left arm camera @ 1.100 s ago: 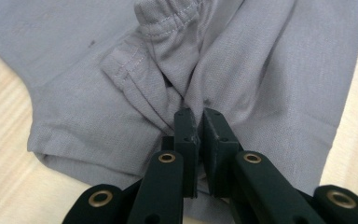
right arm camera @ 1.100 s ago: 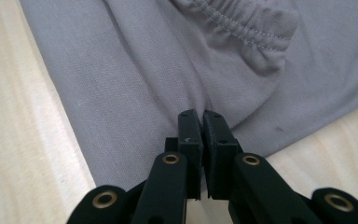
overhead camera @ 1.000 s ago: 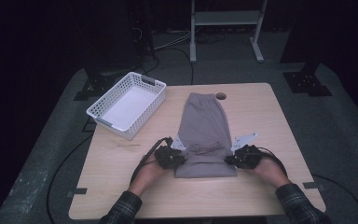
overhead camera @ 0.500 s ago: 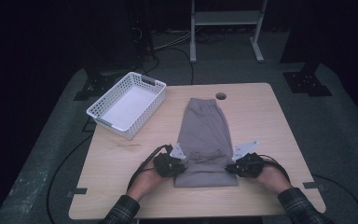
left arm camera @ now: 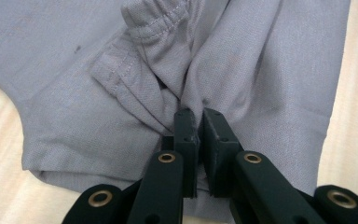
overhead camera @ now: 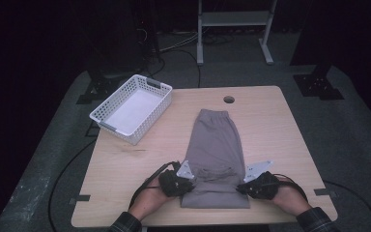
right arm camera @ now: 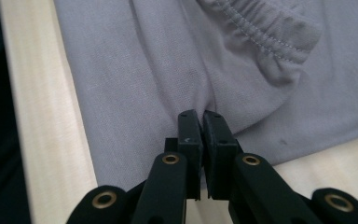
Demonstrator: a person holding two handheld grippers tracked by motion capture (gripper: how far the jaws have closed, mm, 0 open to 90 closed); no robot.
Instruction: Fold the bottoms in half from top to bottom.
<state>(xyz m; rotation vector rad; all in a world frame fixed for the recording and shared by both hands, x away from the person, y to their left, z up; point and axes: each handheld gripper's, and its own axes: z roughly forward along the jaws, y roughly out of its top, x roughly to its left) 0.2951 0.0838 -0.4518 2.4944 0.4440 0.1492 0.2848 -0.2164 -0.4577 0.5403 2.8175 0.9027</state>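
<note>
A grey garment (overhead camera: 216,154) with an elastic waistband lies lengthwise down the middle of the wooden table (overhead camera: 280,140), its near end reaching almost to the front edge. My left gripper (overhead camera: 189,177) is shut on the cloth at the garment's left side, and a pinch of grey fabric (left arm camera: 186,88) bunches up from its tips (left arm camera: 197,113). On the garment's right side my right gripper (overhead camera: 241,180) is likewise shut on a fold of the cloth (right arm camera: 200,70), its tips (right arm camera: 199,113) pressed together around it. Between the two grippers the fabric is gathered in a ridge.
A white plastic basket (overhead camera: 133,108) stands at the table's far left corner, slightly overhanging the edge. A round cable hole (overhead camera: 229,99) is at the far middle of the table. Beyond the table stand dark stands and a metal frame (overhead camera: 234,29).
Both grippers have drawn back toward the table's front edge, pulling the garment with them; its far end now lies clear of the cable hole.
</note>
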